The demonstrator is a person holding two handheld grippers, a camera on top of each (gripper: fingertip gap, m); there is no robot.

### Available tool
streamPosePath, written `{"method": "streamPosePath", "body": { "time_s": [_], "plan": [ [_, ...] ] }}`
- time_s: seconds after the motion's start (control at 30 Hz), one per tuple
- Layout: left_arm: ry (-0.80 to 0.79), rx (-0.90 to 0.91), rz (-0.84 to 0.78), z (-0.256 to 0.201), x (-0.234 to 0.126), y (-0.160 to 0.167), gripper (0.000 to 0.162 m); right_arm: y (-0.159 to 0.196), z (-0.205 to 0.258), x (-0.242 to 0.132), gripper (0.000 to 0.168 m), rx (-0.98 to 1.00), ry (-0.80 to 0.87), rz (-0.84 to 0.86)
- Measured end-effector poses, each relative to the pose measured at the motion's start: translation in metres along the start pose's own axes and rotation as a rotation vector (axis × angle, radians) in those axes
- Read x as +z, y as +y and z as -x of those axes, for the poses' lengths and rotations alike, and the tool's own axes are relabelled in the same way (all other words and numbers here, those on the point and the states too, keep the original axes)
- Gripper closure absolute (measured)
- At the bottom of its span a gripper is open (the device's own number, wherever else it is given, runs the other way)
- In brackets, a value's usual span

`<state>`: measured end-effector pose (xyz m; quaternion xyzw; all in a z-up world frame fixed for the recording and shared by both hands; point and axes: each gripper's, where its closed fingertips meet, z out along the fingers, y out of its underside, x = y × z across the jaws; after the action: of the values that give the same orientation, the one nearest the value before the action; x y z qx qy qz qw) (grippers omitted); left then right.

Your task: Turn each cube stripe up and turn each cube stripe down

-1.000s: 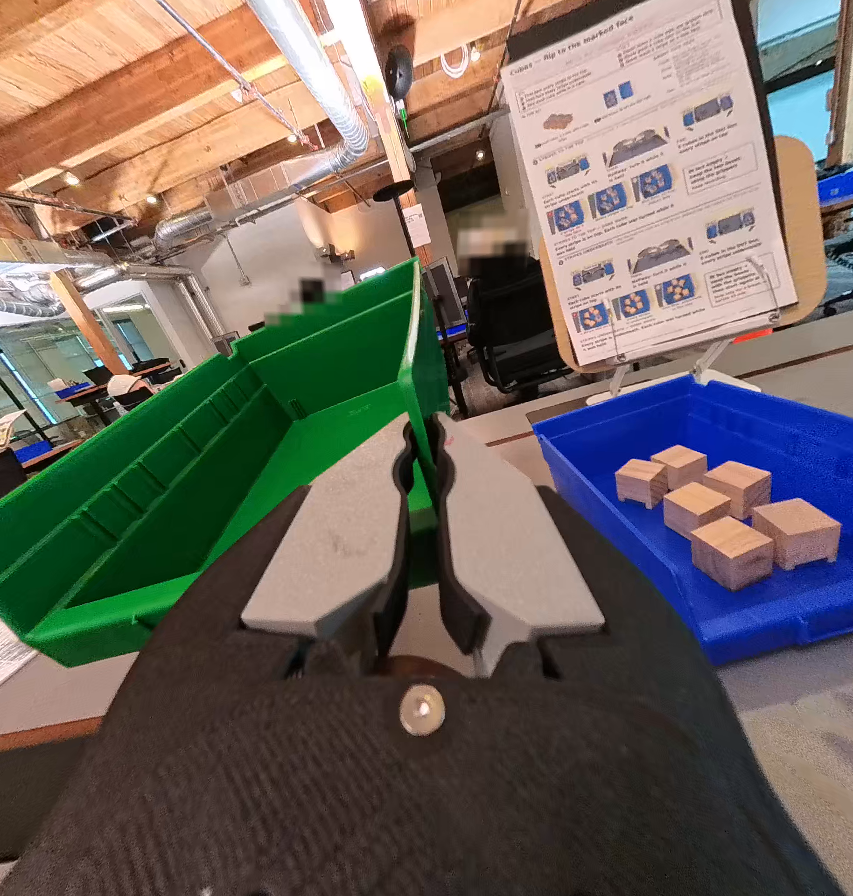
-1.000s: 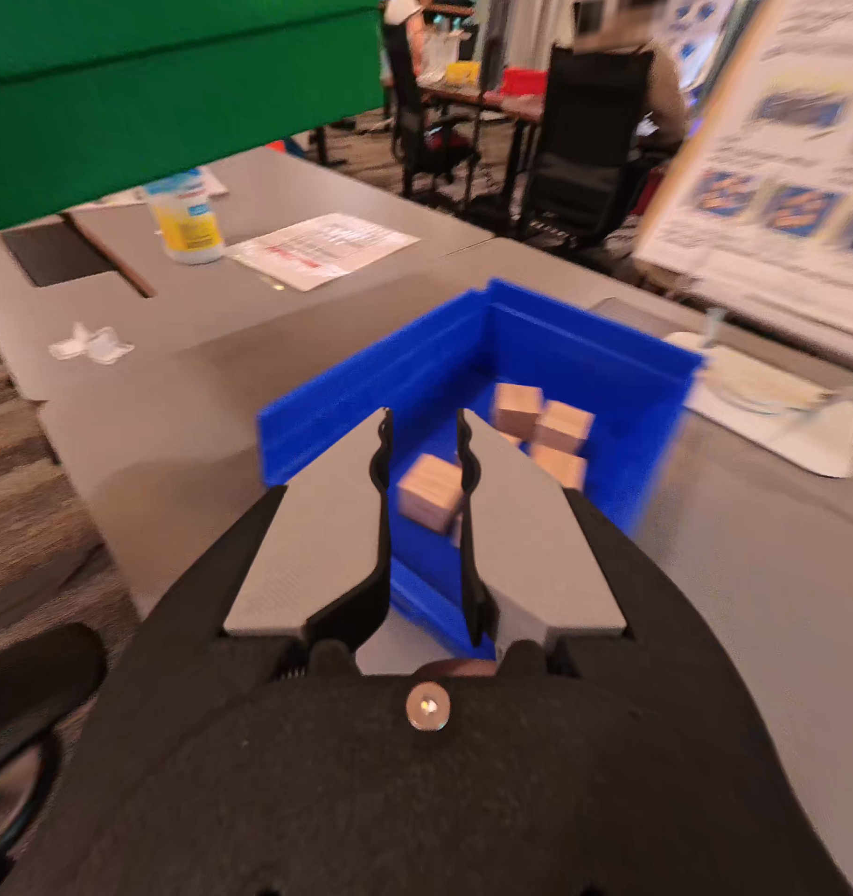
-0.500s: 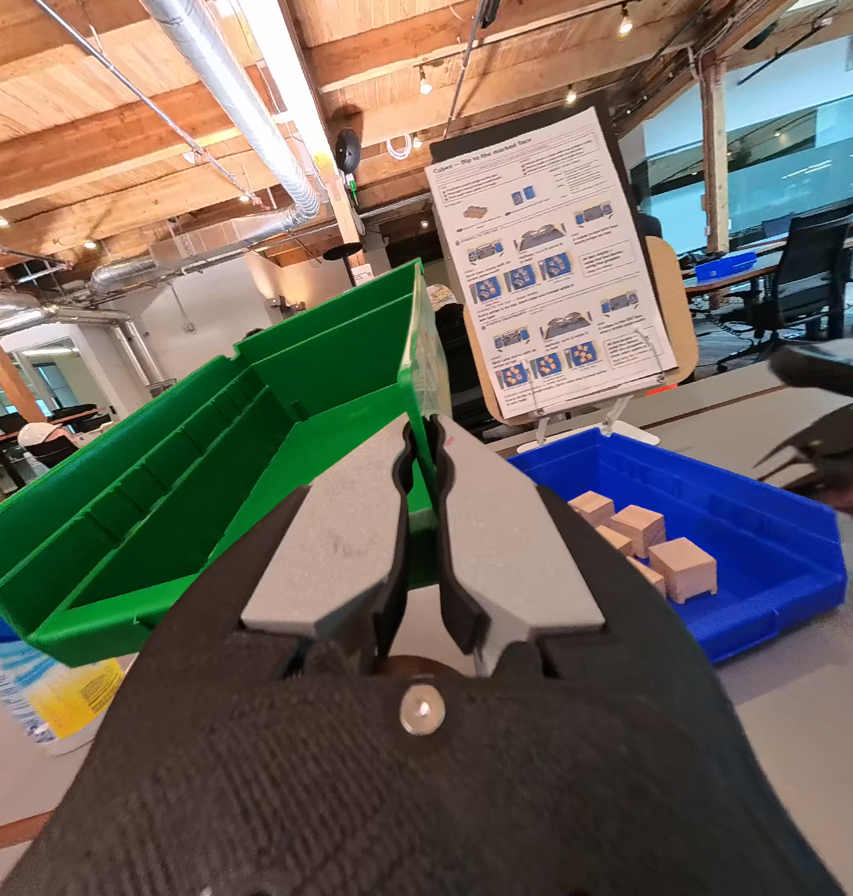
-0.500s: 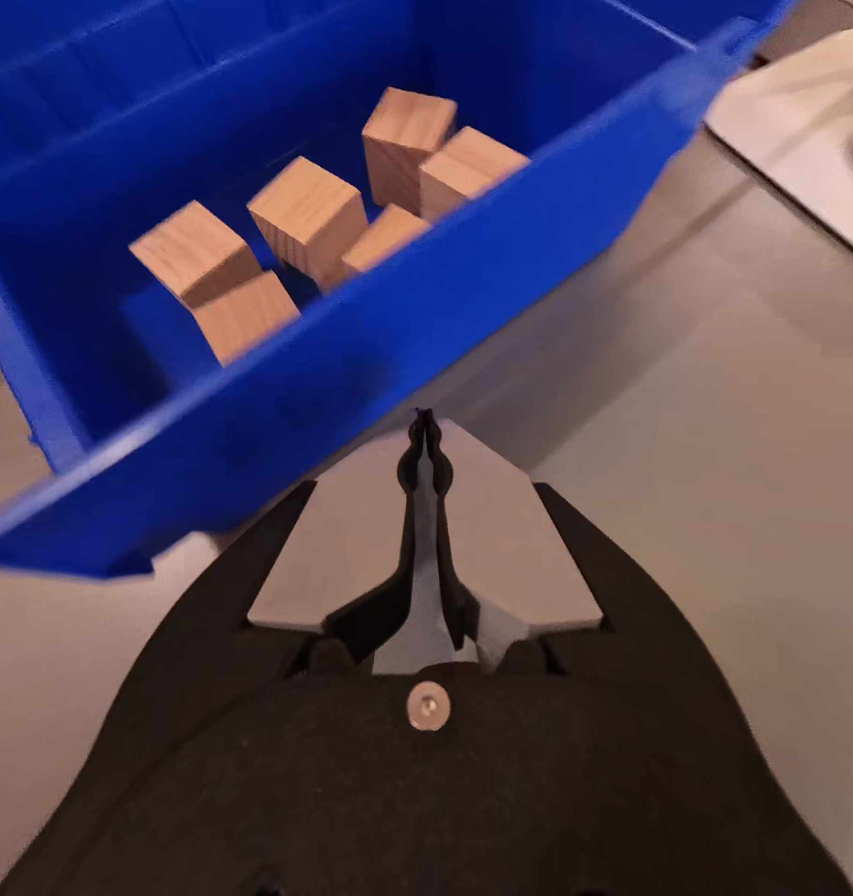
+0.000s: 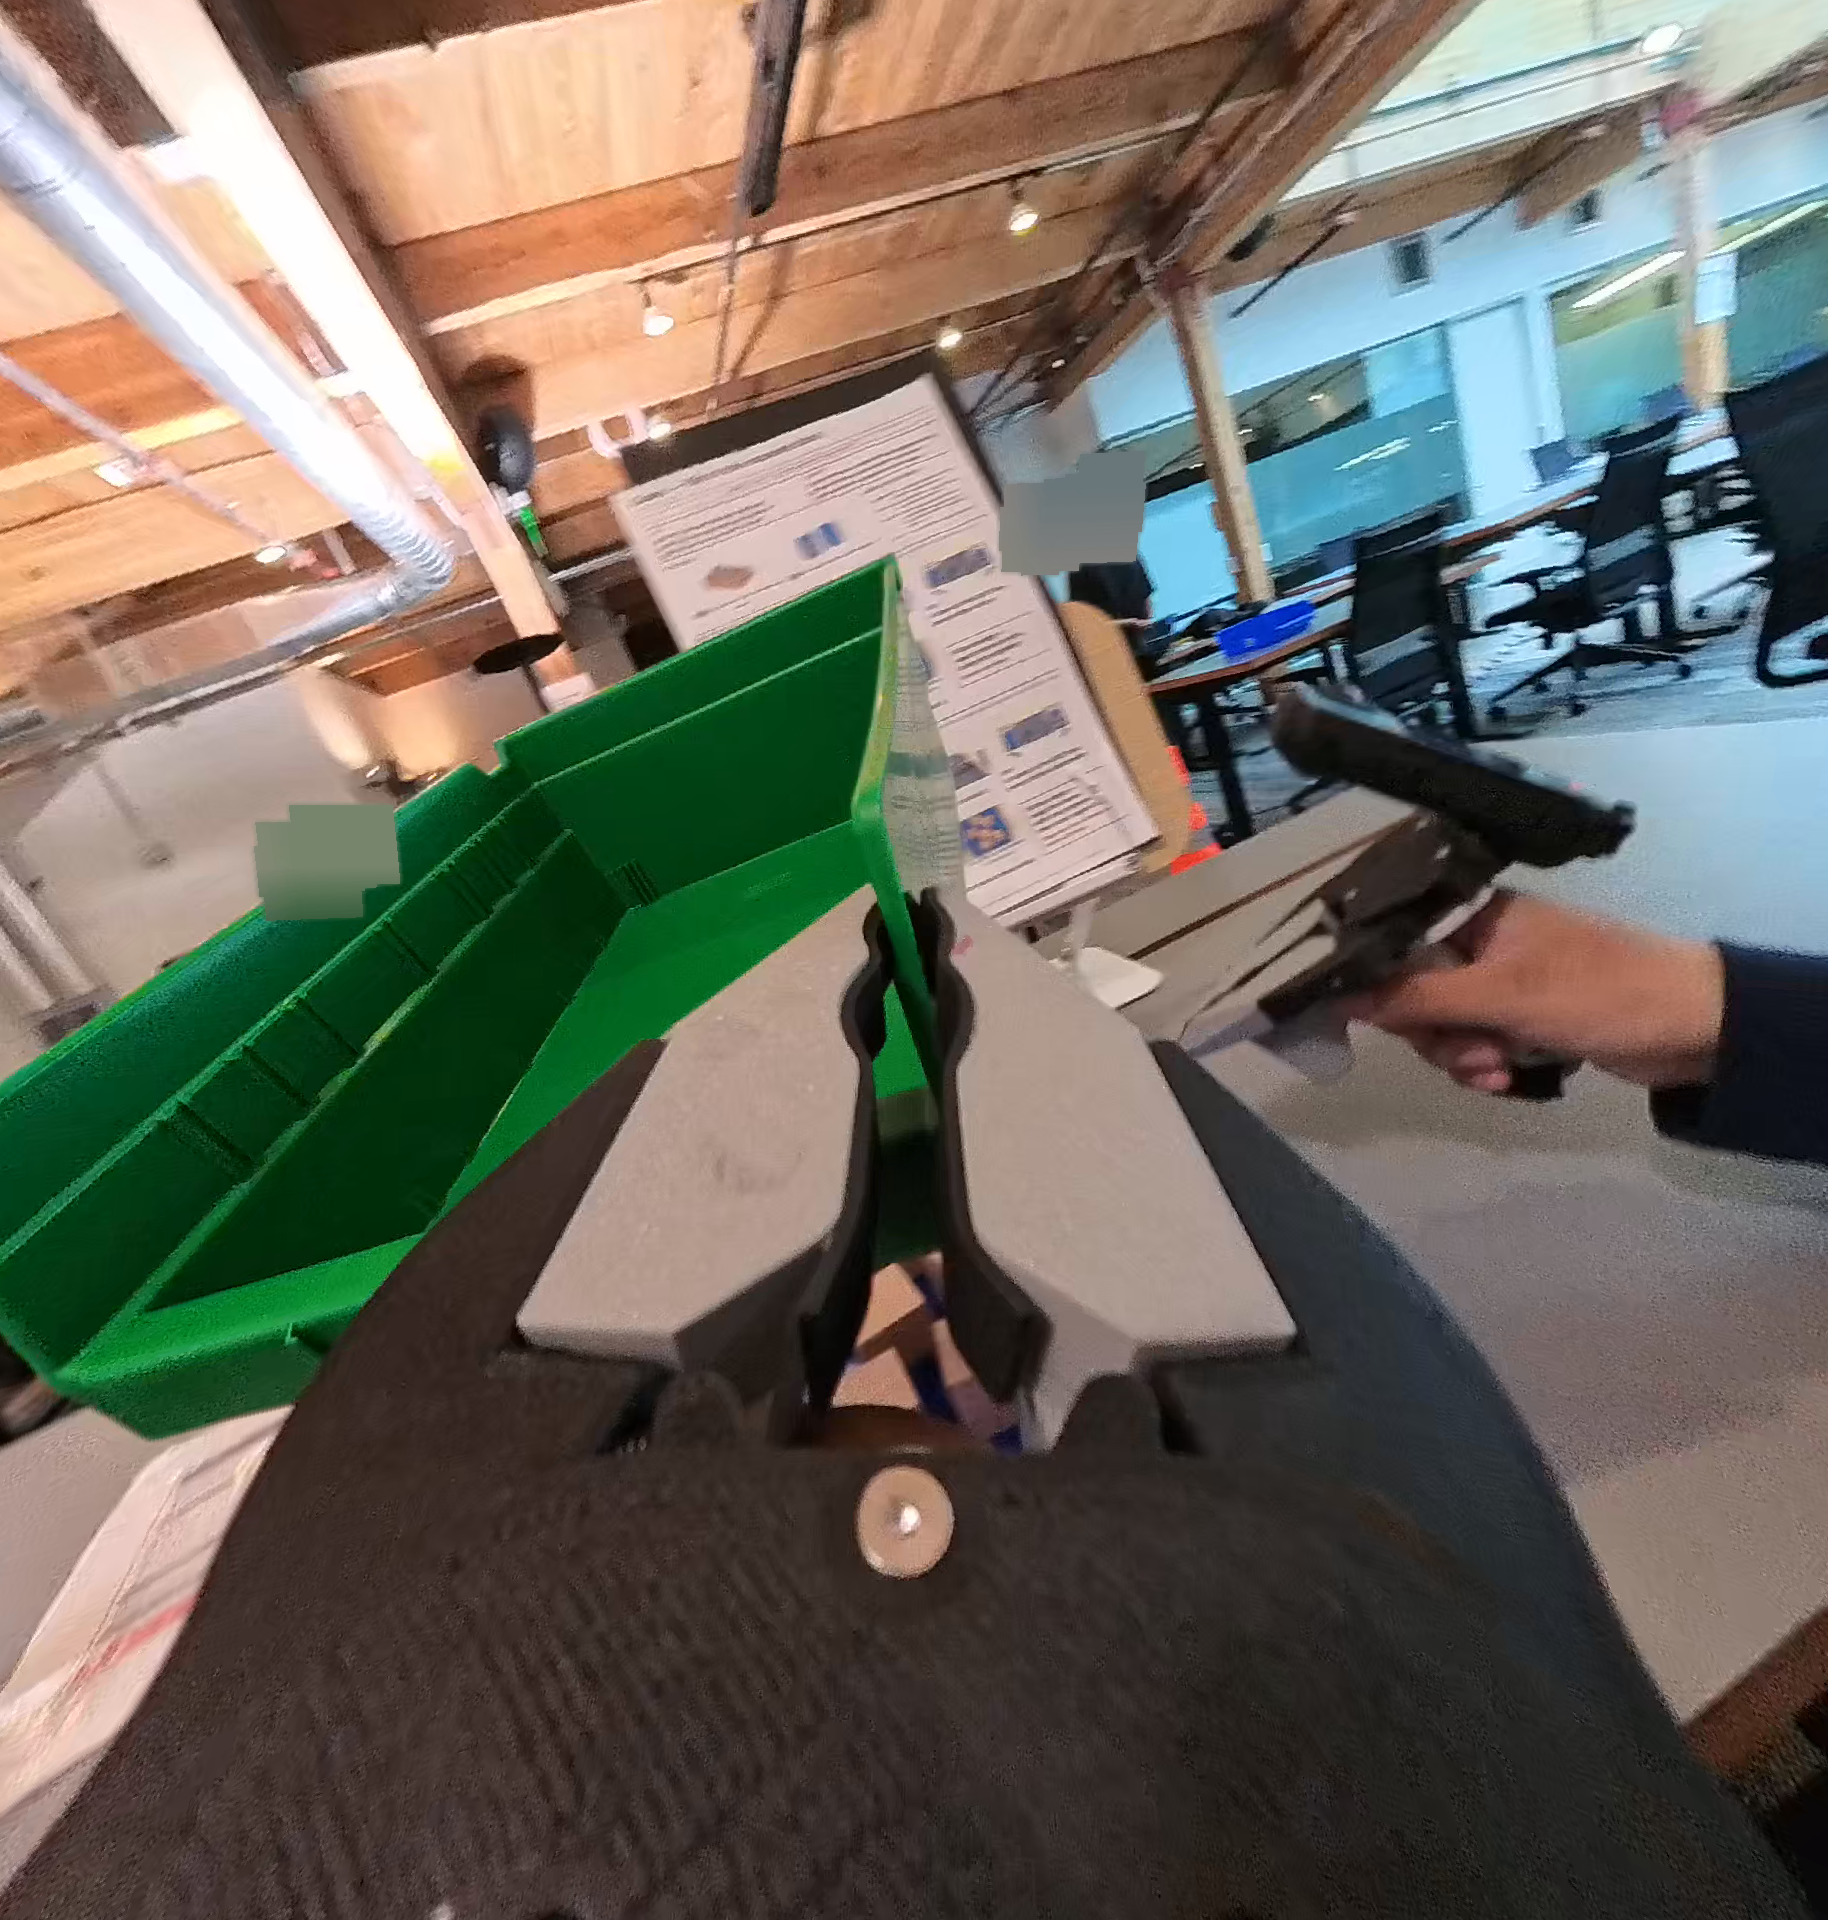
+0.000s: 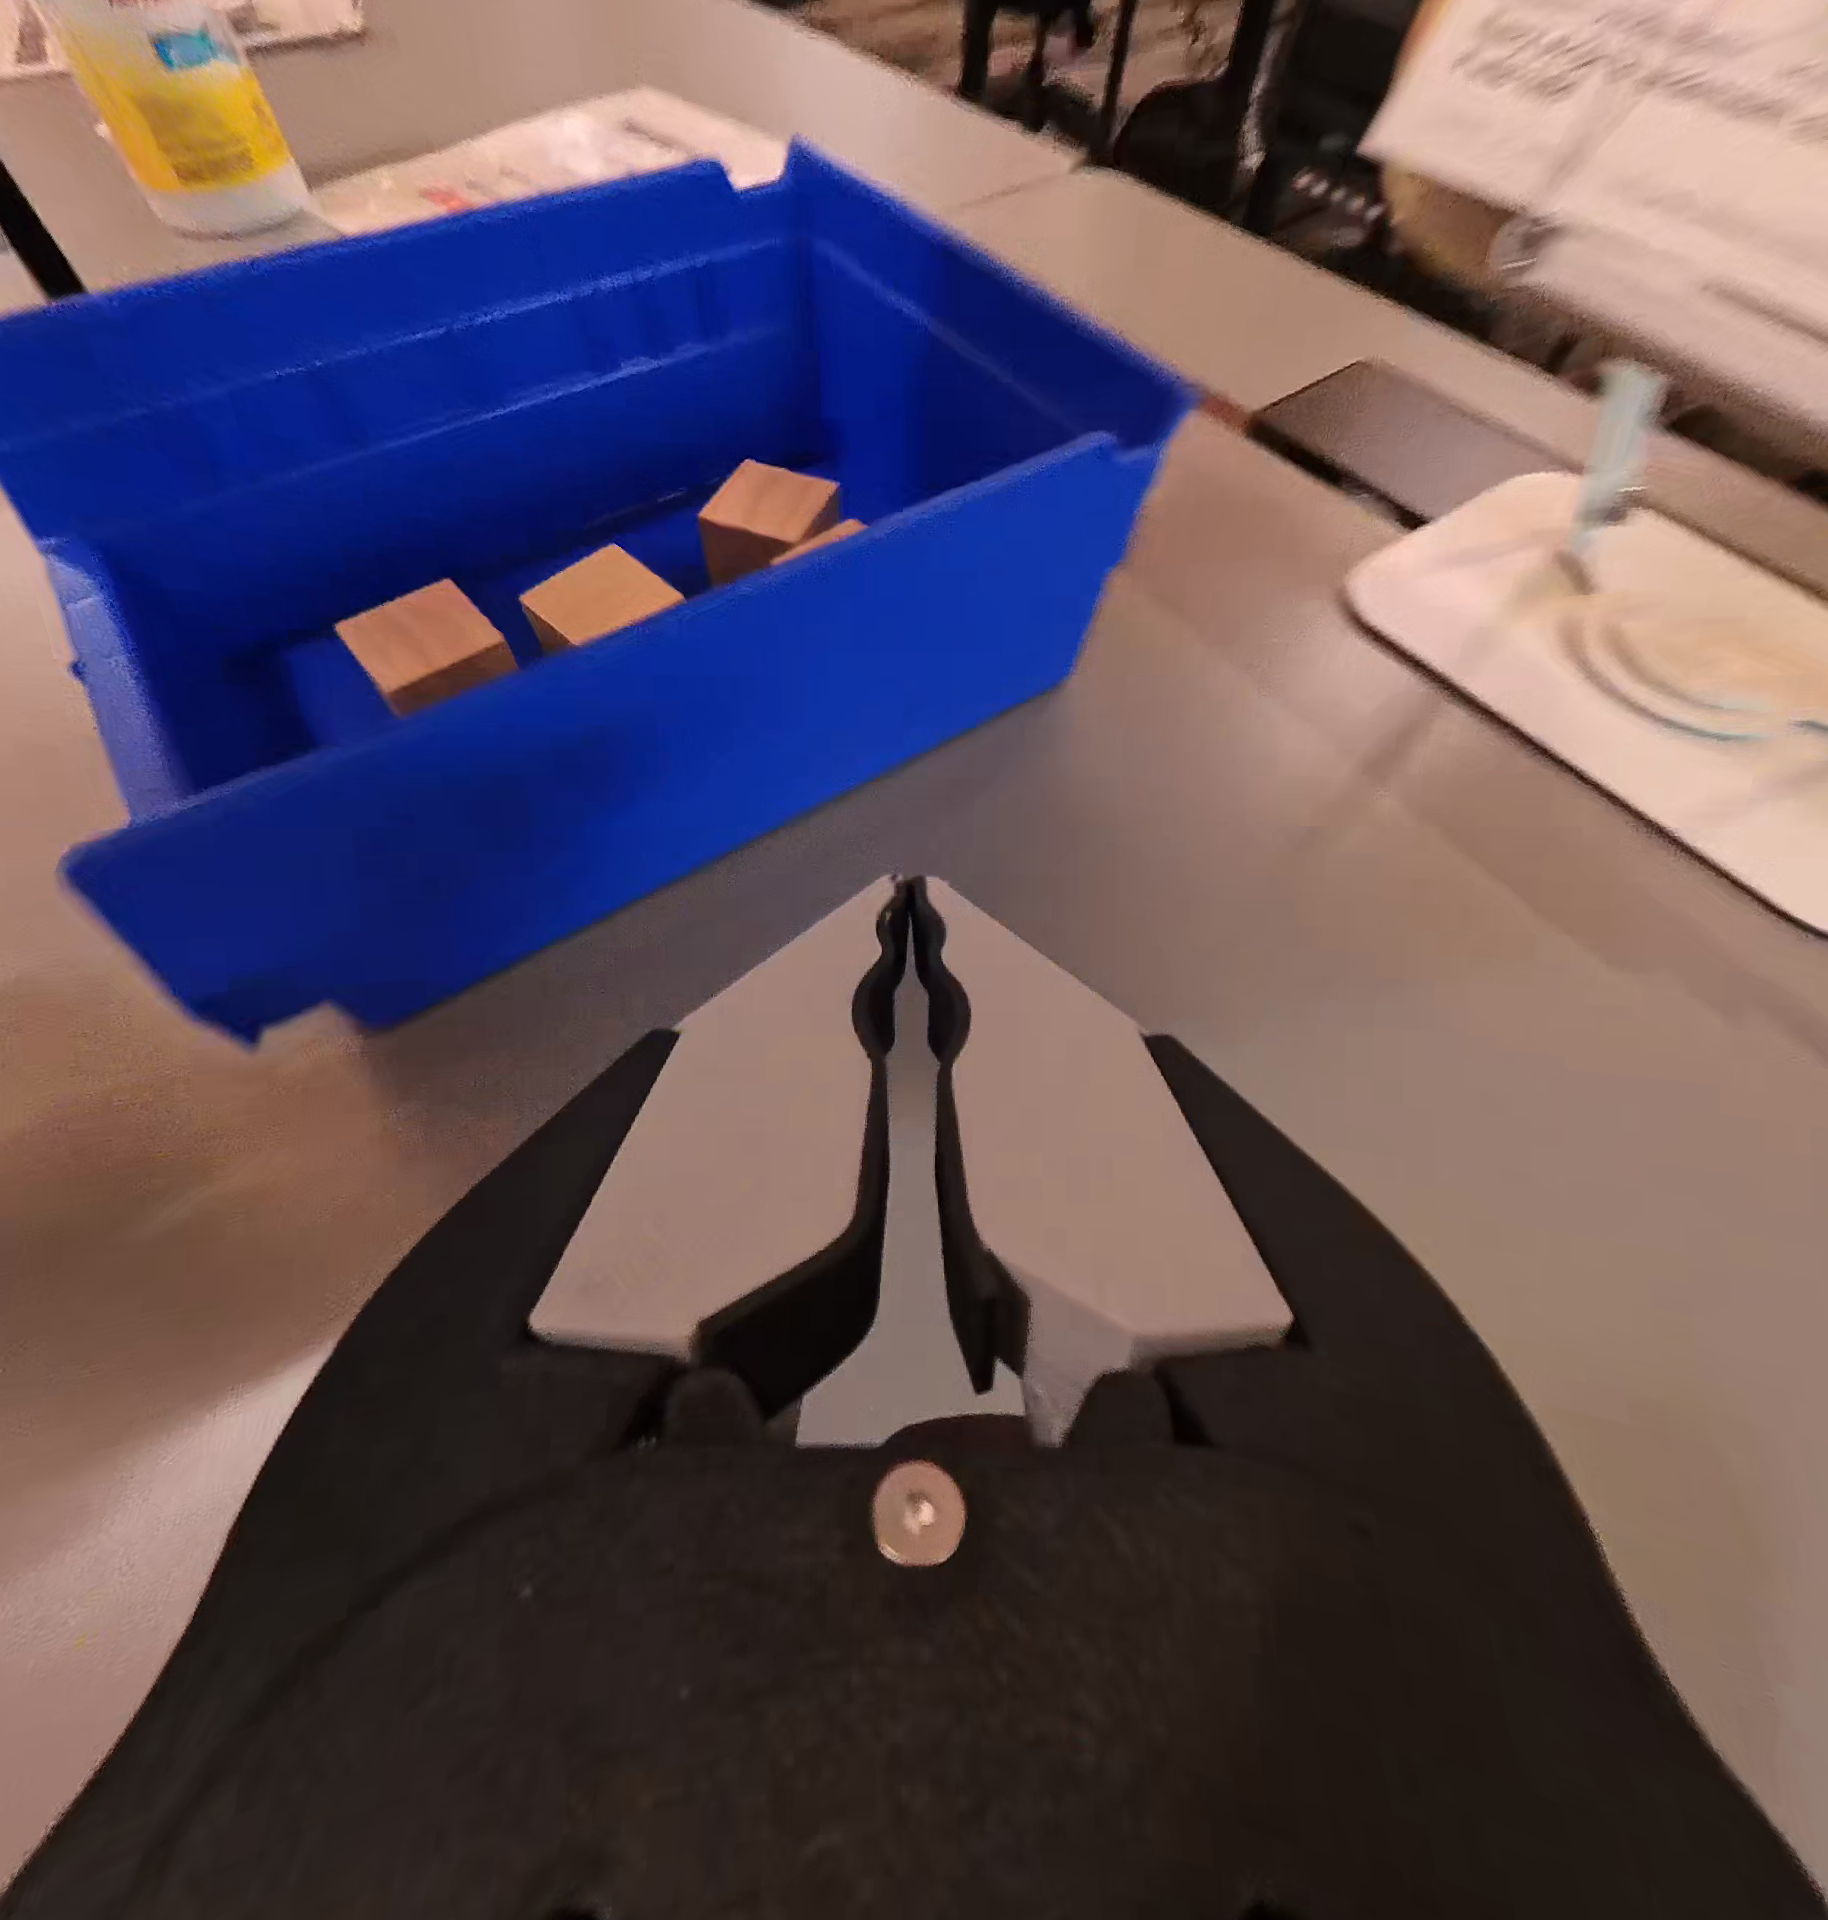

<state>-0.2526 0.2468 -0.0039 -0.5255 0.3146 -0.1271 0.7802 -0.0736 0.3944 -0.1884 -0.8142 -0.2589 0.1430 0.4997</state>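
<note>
Left wrist view shows my left tool point(image 5: 905, 914) clamped on the side wall of a green bin point(image 5: 390, 1049), the thin plastic edge pinched between the two fingers, and the bin is lifted and tilted so its open inside faces me. Behind the bin stands an instruction sheet point(image 5: 889, 582) on a stand, and off to the right my right tool point(image 5: 1294, 987) shows in my other hand point(image 5: 1533, 1003), held above the grey tabletop point(image 5: 1512, 1247). Right wrist view looks along my right tool point(image 6: 908, 885), whose fingertips are pressed together with nothing between them, poised over bare tabletop point(image 6: 1305, 935) just in front of the blue bin point(image 6: 598, 810). That bin rests on the tabletop a little to the left of my fingertips, apart from them. Inside it lie the wooden cubes point(image 6: 598, 603): three show plainly in a loose row, and a corner of a fourth peeks over the near wall. Every face I can see is plain wood, so I cannot tell where the stripes lie. Beyond the bin stands a plastic bottle point(image 6: 188, 114) with a yellow label, and to the right sits the white base point(image 6: 1616, 686) of the stand.
</note>
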Motion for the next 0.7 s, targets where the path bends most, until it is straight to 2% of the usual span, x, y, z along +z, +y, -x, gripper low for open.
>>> {"method": "streamPosePath", "body": {
  "time_s": [0.17,0.23,0.4,0.47,0.57,0.7],
  "plan": [
    [0.195,0.023,-0.044,-0.084,0.025,-0.013,0.161,0.017,-0.033,-0.123,0.168,0.081,0.058,-0.113],
    [0.281,0.015,-0.049,-0.125,0.038,-0.014,0.161,0.022,-0.043,-0.171,0.161,0.110,0.098,-0.166],
    [0.421,0.043,-0.020,-0.220,0.079,0.004,0.159,0.042,-0.078,-0.266,0.158,0.130,0.286,-0.263],
    [0.470,0.031,0.022,-0.256,0.094,0.023,0.160,0.050,-0.095,-0.289,0.158,0.172,0.341,-0.274],
    [0.516,0.041,0.106,-0.299,0.112,0.057,0.160,0.050,-0.102,-0.304,0.153,0.241,0.301,-0.298],
    [0.542,-0.010,0.177,-0.335,0.133,0.089,0.160,0.046,-0.104,-0.304,0.152,0.249,0.292,-0.335]
  ]
}}
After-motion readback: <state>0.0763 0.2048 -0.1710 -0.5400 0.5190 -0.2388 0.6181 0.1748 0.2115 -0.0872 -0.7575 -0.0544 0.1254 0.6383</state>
